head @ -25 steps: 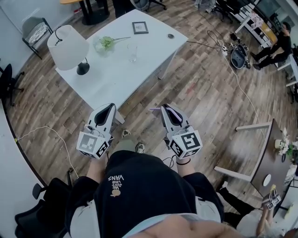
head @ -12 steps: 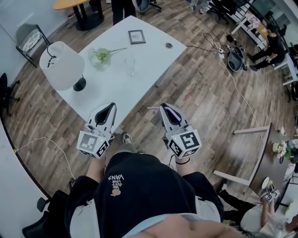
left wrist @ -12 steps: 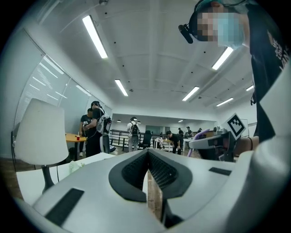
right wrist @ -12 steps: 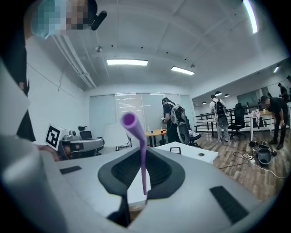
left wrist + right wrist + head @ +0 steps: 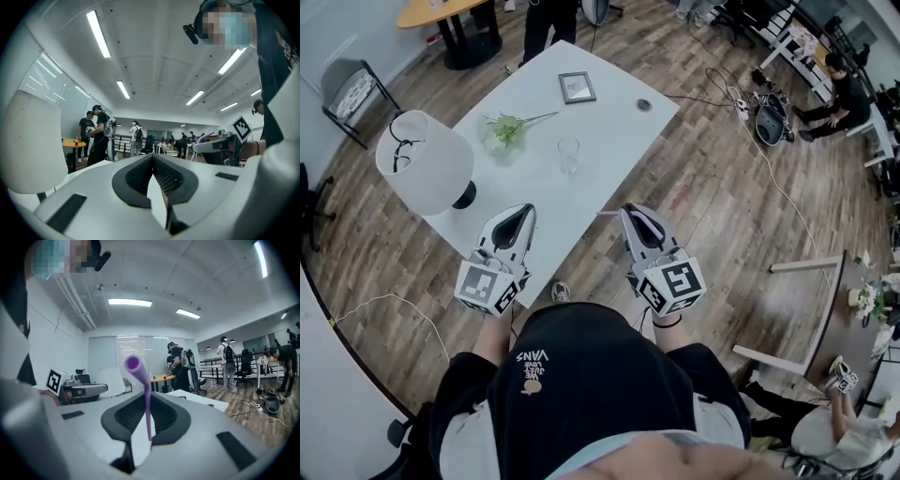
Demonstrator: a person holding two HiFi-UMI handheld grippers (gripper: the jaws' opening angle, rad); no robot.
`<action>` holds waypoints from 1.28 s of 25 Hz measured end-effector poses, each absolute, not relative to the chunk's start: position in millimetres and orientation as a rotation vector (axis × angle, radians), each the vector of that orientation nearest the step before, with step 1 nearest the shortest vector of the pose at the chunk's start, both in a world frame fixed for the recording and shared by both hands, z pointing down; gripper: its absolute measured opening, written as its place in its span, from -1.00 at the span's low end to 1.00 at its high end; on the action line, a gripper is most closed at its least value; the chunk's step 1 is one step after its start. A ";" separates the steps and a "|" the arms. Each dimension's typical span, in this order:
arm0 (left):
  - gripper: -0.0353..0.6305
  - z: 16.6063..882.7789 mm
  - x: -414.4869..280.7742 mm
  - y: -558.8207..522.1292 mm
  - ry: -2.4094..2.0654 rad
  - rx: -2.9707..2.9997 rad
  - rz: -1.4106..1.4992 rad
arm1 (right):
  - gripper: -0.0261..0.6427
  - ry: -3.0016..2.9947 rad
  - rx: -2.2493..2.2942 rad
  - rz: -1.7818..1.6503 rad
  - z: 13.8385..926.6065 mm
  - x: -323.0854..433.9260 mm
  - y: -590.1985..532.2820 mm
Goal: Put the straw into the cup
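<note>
A clear glass cup [image 5: 569, 154] stands upright near the middle of the white table [image 5: 609, 131]. My right gripper [image 5: 631, 212] is shut on a purple straw [image 5: 608, 215]; its bent end pokes out past the jaw tips toward the left. In the right gripper view the straw [image 5: 147, 404] stands upright between the pads, open mouth on top. My left gripper [image 5: 523, 209] is shut and holds nothing; its jaws meet at the tip [image 5: 152, 157]. Both grippers hover at the table's near edge, well short of the cup.
A white lamp [image 5: 426, 161] stands at the table's left end, close to my left gripper. A green sprig [image 5: 503, 130], a picture frame [image 5: 577, 87] and a small round disc [image 5: 644, 105] lie beyond the cup. Several people stand in the room behind.
The table and cup have drawn closer in the head view; both grippers now reach the table's near edge. Their jaws and the straw look the same.
</note>
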State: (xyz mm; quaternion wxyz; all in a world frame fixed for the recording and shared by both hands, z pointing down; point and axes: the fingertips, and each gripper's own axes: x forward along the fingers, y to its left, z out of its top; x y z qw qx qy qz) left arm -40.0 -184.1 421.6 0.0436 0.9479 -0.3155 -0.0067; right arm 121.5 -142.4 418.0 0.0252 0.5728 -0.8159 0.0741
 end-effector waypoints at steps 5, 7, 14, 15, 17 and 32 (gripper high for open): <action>-0.86 425.1 -38.0 -198.9 -0.926 2.903 -0.012 | -0.80 -2.510 1.786 0.251 420.8 118.1 -155.8; -0.86 427.7 -36.5 -201.9 -0.915 2.901 -0.007 | -0.80 -2.506 1.781 0.262 423.5 118.1 -160.8; -0.86 431.8 -34.4 -230.4 -0.948 2.875 0.003 | -0.80 -2.523 1.753 0.276 425.5 122.0 -192.3; -0.86 431.9 -32.8 -234.5 -0.955 2.870 0.003 | -0.80 -2.528 1.746 0.279 425.6 123.3 -197.3; -0.86 431.5 -28.1 -243.2 -0.967 2.863 0.002 | -0.80 -2.539 1.728 0.279 424.5 126.2 -208.1; -0.86 429.7 -6.1 -307.1 -1.086 2.823 -0.003 | -0.80 -2.646 1.564 0.212 409.6 137.4 -303.6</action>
